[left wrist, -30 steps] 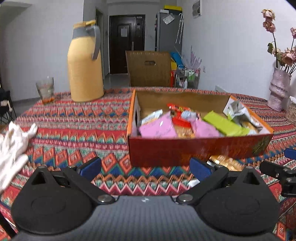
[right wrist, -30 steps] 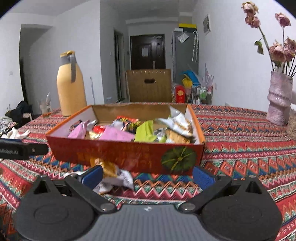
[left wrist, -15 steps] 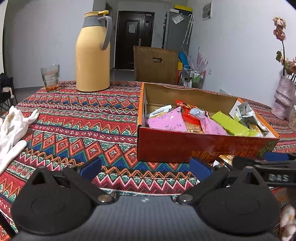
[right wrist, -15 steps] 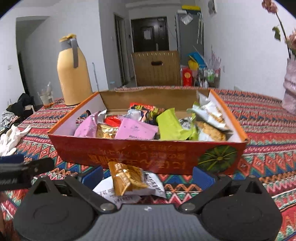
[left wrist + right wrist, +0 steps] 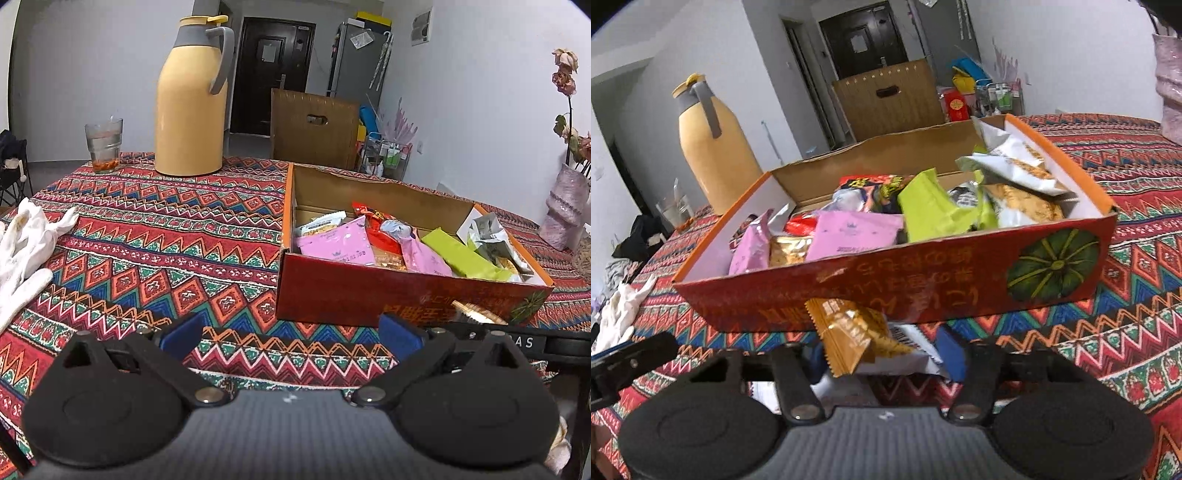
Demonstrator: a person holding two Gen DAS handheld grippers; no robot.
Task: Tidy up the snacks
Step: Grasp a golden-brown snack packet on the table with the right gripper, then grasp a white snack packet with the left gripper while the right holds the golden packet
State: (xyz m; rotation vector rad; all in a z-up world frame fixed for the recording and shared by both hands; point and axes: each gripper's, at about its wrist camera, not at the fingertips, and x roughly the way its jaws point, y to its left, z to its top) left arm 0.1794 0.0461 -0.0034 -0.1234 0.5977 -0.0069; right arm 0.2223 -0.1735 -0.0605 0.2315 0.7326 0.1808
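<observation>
A red cardboard box [image 5: 369,295] [image 5: 923,288] with several snack packets in it sits on the patterned tablecloth. My right gripper [image 5: 882,356] is shut on a gold and white snack packet [image 5: 857,336] just in front of the box's near wall. The packet's gold tip shows in the left wrist view [image 5: 476,312], beside the right gripper's black body [image 5: 517,341]. My left gripper [image 5: 291,332] is open and empty, low over the cloth to the left front of the box.
A yellow thermos jug [image 5: 190,99] [image 5: 714,147] and a glass [image 5: 104,144] stand at the back left. White cloth gloves [image 5: 26,240] [image 5: 620,314] lie at the left. A pink vase [image 5: 565,210] with flowers stands at the right.
My right gripper has closed on the gold and white packet and lifted it off the cloth, tilting toward the box. My left gripper has drawn back to the left, still open.
</observation>
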